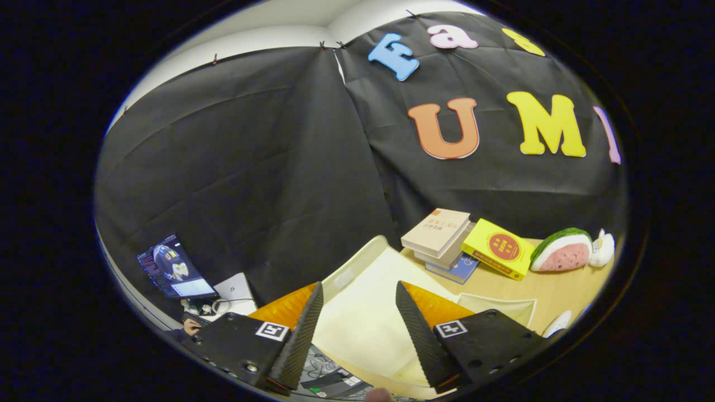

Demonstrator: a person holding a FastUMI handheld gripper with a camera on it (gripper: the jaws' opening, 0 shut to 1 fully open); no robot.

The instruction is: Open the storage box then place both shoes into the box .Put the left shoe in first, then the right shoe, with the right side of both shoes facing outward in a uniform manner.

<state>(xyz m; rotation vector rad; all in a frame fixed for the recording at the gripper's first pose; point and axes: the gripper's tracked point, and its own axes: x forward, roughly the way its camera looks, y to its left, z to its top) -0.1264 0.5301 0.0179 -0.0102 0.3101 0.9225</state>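
Even, fairly bright indoor light falls from above, with no hard shadows on the wooden table [550,285]. The fisheye bends everything strongly toward the rim. The gripper [357,329], fingers apart, looks slightly soft up close. A laptop screen [176,268] glows, perhaps a little overexposed.

Little legible. Square black-and-white fiducial marker tags [272,330] sit on both gripper finger mounts. Tan book [436,230] atop the stack has red cover chars, too small to read. Yellow book [498,248] carries a round red seal, text unreadable.
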